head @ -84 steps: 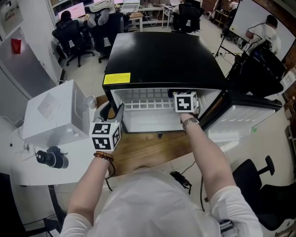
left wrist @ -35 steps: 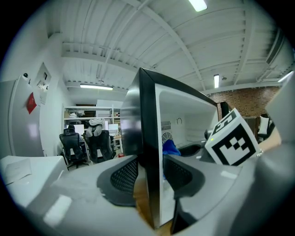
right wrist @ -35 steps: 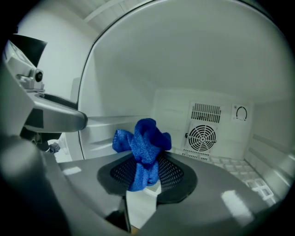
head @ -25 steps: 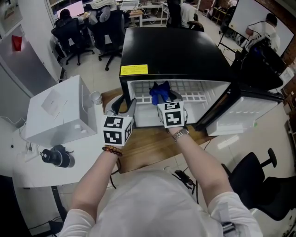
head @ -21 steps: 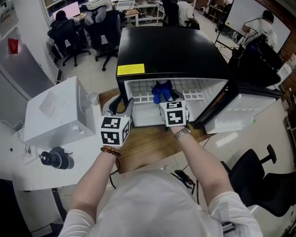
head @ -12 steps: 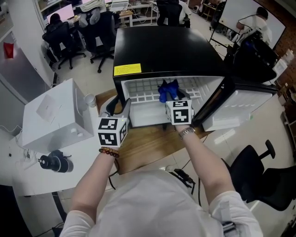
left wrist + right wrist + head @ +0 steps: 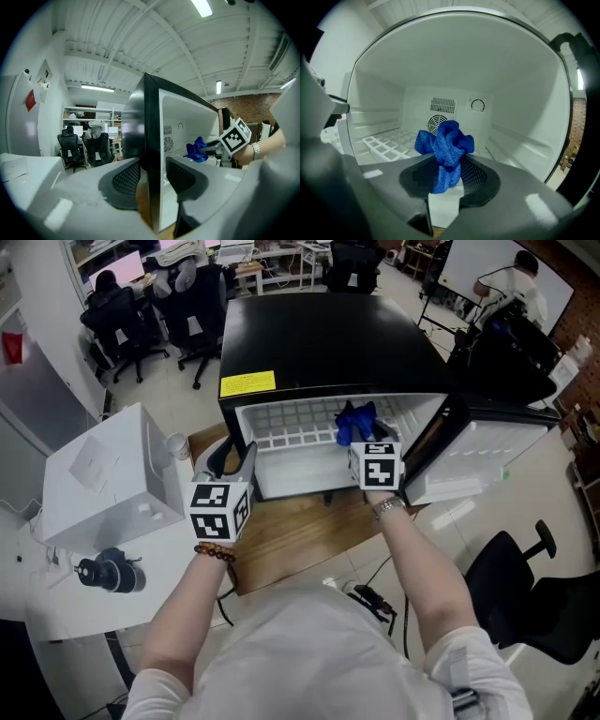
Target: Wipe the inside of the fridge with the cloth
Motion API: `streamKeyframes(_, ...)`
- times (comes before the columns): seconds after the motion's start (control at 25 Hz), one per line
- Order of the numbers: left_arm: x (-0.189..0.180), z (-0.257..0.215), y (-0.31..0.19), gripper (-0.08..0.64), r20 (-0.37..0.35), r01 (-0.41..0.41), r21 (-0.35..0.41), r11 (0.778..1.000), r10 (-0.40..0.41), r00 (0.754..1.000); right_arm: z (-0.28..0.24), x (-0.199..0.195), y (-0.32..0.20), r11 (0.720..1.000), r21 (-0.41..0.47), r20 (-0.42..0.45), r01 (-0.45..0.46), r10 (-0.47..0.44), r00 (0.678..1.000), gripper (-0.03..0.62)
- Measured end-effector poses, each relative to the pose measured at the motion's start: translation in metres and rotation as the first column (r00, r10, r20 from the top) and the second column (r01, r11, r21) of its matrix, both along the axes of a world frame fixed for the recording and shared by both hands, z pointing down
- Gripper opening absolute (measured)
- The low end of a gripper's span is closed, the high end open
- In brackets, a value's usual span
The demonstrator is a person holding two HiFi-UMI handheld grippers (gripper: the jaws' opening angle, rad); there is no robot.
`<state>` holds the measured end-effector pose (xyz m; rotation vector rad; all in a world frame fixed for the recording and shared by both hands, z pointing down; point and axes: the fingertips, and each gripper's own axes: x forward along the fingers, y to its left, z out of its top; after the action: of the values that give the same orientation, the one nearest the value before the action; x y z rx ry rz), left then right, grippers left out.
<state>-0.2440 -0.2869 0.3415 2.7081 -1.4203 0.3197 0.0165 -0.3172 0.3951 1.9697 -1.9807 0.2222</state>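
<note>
The black mini fridge [image 7: 328, 343] stands open on a wooden board, its white inside and wire shelf [image 7: 291, 432] showing. My right gripper [image 7: 363, 435] reaches into the opening, shut on a bunched blue cloth [image 7: 354, 420]. In the right gripper view the cloth [image 7: 445, 140] sticks up between the jaws of that gripper [image 7: 447, 176], in front of the back wall's fan vent [image 7: 439, 123] and just above the shelf [image 7: 389, 140]. My left gripper [image 7: 234, 457] clamps the front edge of the fridge's left wall [image 7: 151, 140], one jaw on either side. The left gripper view also catches the cloth [image 7: 197, 149].
The fridge door [image 7: 487, 460] hangs open to the right. Left of the fridge, a white table carries a white box [image 7: 112, 474], a paper cup [image 7: 178, 444] and a black round device [image 7: 108, 573]. An office chair [image 7: 525, 606] stands at lower right, more chairs behind the fridge.
My right gripper has carried the blue cloth rightward inside the fridge, from left of the middle to right of the middle. The left gripper keeps its hold on the wall.
</note>
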Motion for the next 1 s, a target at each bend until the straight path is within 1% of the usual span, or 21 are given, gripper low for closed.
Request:
streamKeyframes(0.32,-0.001,-0.001,-0.001,0.166,-0.022,0.046,-0.008,0.999,-0.046,0.999,0.009,0.036,0.005,0.999,-0.032,0.014,-0.034,0.035,0.999,0.118)
streamKeyframes(0.48,-0.009,0.003,-0.004,0.166,-0.035,0.081,-0.015,0.997,-0.081,0.996,0.008,0.038,0.003,0.999,-0.029,-0.011,-0.032,0.032,0.999,0.118)
streamKeyframes(0.68,0.000,0.001,0.004,0.166,-0.050,0.129,-0.027,0.991,-0.130,0.990,0.002,0.056,0.007,0.999,-0.032,-0.024,-0.021,0.020,1.000,0.118)
streamKeyframes(0.84,-0.010,0.005,0.003,0.166,-0.054,0.157,-0.036,0.987,-0.158,0.986,0.003,0.050,0.004,0.999,-0.032,-0.042,-0.021,0.020,0.999,0.117)
streamKeyframes(0.88,-0.008,0.005,0.003,0.165,-0.054,0.163,-0.038,0.986,-0.165,0.985,0.003,0.051,0.004,0.999,-0.028,-0.045,-0.016,0.015,0.999,0.118)
streamKeyframes(1.0,0.011,0.003,0.011,0.166,-0.050,0.185,-0.041,0.982,-0.187,0.981,-0.004,0.068,0.009,1.000,-0.011,-0.028,0.006,-0.006,1.000,0.117)
